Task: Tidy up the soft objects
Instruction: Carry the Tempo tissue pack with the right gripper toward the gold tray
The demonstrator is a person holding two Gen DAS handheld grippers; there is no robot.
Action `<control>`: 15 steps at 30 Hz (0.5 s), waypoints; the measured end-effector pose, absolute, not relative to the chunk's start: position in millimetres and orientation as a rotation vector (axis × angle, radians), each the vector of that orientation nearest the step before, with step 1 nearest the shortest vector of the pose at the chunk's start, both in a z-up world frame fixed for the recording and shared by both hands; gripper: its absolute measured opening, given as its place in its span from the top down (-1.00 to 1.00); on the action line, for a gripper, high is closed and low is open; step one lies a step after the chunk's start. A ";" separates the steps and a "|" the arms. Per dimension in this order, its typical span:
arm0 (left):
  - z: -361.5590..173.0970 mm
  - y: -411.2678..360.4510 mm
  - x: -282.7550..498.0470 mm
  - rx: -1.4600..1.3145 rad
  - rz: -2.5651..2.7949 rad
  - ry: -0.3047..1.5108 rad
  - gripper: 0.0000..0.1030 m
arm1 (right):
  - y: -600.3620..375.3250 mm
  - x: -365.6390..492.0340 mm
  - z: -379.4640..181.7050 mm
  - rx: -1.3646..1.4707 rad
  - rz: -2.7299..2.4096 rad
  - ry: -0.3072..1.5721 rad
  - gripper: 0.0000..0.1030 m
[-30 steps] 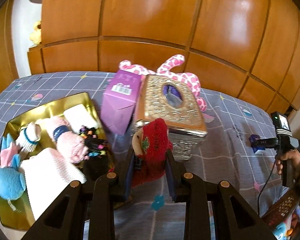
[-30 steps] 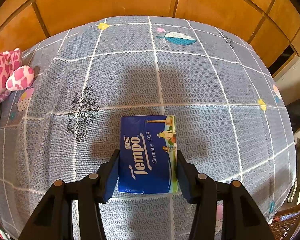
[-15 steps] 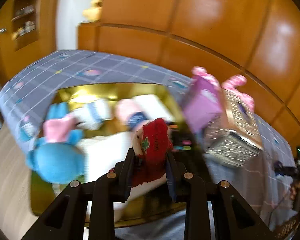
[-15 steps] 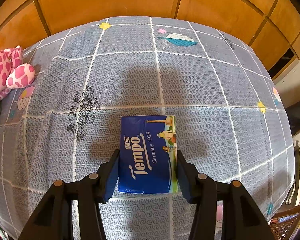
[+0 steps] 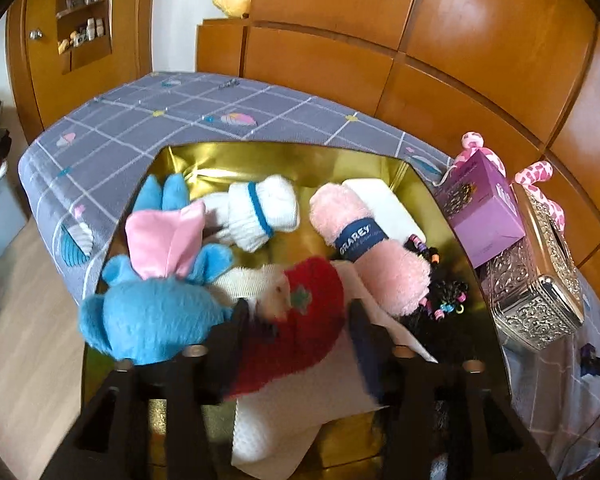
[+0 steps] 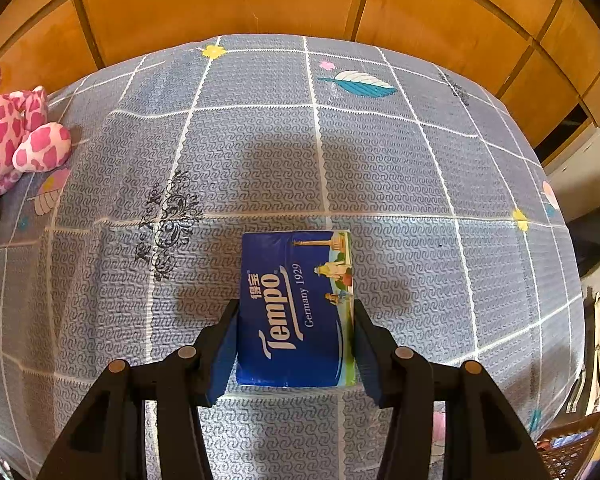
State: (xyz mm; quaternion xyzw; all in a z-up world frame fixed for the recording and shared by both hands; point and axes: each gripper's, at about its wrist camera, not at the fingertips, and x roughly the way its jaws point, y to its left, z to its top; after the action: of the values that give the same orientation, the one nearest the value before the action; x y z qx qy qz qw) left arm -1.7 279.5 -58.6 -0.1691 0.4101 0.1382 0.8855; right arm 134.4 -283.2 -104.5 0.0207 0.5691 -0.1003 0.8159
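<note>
My left gripper (image 5: 296,316) is over the gold tray (image 5: 284,156), its jaws spread wider than the red plush toy (image 5: 300,332) between them, which lies on a white towel (image 5: 300,408). In the tray are a blue and pink plush (image 5: 156,304), a white sock roll (image 5: 260,212), a pink rolled towel (image 5: 368,248) and a black beaded item (image 5: 440,300). My right gripper (image 6: 294,320) is shut on a blue Tempo tissue pack (image 6: 296,304) on the grey checked cloth (image 6: 380,160).
A purple box (image 5: 480,212) and a silver ornate tissue box (image 5: 540,276) stand right of the tray, with a pink spotted plush (image 6: 16,136) behind them. Wooden panels back the bed. The bed's left edge drops to the floor (image 5: 20,320).
My left gripper swung left from the silver box to above the tray, and its jaws have spread away from the red plush. The right gripper has stayed put with the tissue pack.
</note>
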 end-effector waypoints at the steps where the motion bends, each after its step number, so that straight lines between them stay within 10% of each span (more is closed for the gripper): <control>1: -55.9 279.3 -2.6 -0.345 0.292 0.842 -0.23 | -282.2 134.3 -103.7 0.036 -0.215 1.211 -0.01; 15: -36.7 279.0 -20.6 -0.330 0.337 0.796 -0.53 | -215.7 135.3 -59.2 -0.072 -0.019 1.046 -0.01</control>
State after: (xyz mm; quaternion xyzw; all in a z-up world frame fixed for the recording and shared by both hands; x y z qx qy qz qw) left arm -20.6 279.0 -36.7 -0.1591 0.3839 0.1625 0.8949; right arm 135.3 -215.7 -59.2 -0.0343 0.4994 -0.0090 0.8656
